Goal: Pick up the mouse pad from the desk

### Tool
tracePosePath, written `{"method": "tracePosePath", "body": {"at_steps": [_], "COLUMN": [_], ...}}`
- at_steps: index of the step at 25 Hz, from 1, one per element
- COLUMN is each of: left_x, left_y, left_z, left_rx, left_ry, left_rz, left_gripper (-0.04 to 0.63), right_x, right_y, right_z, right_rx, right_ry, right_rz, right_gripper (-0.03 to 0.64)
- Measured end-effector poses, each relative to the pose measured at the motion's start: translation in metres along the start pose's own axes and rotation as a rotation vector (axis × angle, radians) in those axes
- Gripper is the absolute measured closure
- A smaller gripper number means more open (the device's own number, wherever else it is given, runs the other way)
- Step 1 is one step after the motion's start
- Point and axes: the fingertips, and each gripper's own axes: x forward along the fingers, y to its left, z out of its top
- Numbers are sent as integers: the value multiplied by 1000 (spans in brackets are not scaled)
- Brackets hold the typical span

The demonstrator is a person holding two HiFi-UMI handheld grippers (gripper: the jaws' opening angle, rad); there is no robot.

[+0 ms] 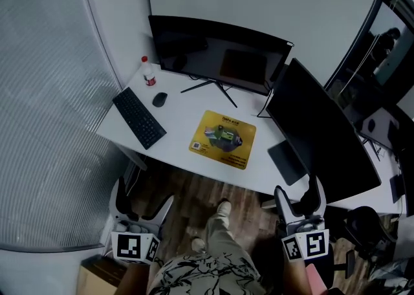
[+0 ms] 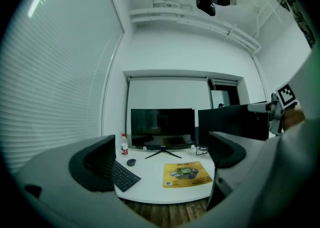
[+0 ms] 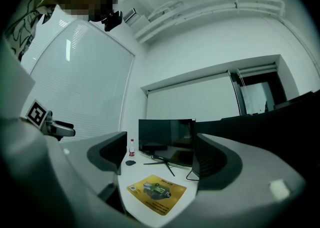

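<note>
Nearest: person's black-and-white patterned shirt (image 1: 200,274) at the bottom edge of the head view, one trouser leg and a pale shoe (image 1: 223,208) over the brown wood-plank floor (image 1: 187,200).

Grippers: two. Left gripper (image 1: 143,204) and right gripper (image 1: 299,200) are held low, off the front of the desk. Each carries one cube with black-and-white square markers (image 1: 136,246). Both claws are spread wide, with only air between the jaws in either gripper view.

On the white desk (image 1: 181,116), counted:
- one yellow rectangular mouse pad with a green picture in its middle (image 1: 223,140)
- one black flat keyboard (image 1: 139,118)
- one black computer mouse (image 1: 159,99)
- one clear plastic bottle with red cap and red label (image 1: 148,72)
- two black monitors, both dark: a wide curved one at the back (image 1: 220,54), a second along the right side (image 1: 320,132)

Mouse pad: lies flat on the front half of the desk, slightly skewed, between the keyboard and the right-side monitor. It is ahead of both grippers and well apart from each, roughly between their lines, untouched.

Writing: dark print along the pad's edges and a small square code at one corner, all too small to read. Bottle label is unreadable too.
</note>
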Motion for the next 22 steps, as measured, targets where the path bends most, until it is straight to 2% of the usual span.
{"method": "tracePosePath", "body": {"at_steps": [13, 22], "left_x": [106, 192], "left_y": [5, -8], "left_z": [13, 34], "left_rx": [35, 47], "left_ry": [5, 11], "left_rz": [-6, 0], "left_gripper": [29, 29], "right_x": [94, 168], "right_y": [-44, -72], "right_z": [-18, -20], "right_rx": [24, 49], "right_ry": [32, 58], "right_rz": [29, 116], "right_gripper": [172, 170]}}
